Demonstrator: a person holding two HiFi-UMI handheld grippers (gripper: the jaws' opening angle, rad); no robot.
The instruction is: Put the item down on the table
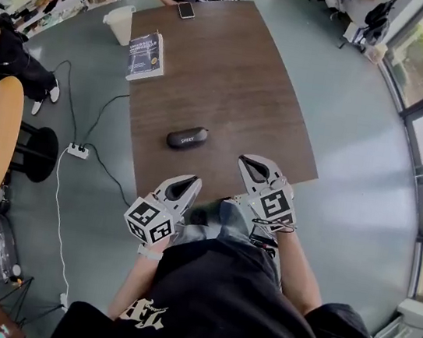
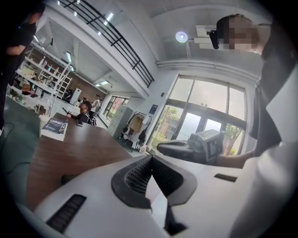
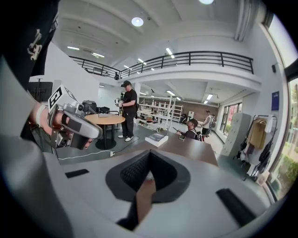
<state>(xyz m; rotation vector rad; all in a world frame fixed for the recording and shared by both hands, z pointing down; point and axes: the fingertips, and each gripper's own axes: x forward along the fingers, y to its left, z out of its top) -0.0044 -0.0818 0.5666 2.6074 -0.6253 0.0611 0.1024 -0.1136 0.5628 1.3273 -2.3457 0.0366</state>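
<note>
Your black case [image 1: 188, 138] lay on the worktop [image 1: 234, 73], apart from both claws, so the put-down looked finished. Left claw [image 1: 192, 180] and right claw [image 1: 247, 162] were both closed and empty; I judged nothing remained but to keep clear.

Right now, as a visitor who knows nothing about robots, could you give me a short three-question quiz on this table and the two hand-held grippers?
1. True or false: the black case lies on the brown table, apart from both grippers.
2. Pick one. The right gripper is: A) shut on the black case; B) open and empty; C) shut and empty.
3. Fill in: besides the case, the table holds a phone and a ____ near its left edge in the head view.

Key: 1 true; 2 C; 3 book.
</note>
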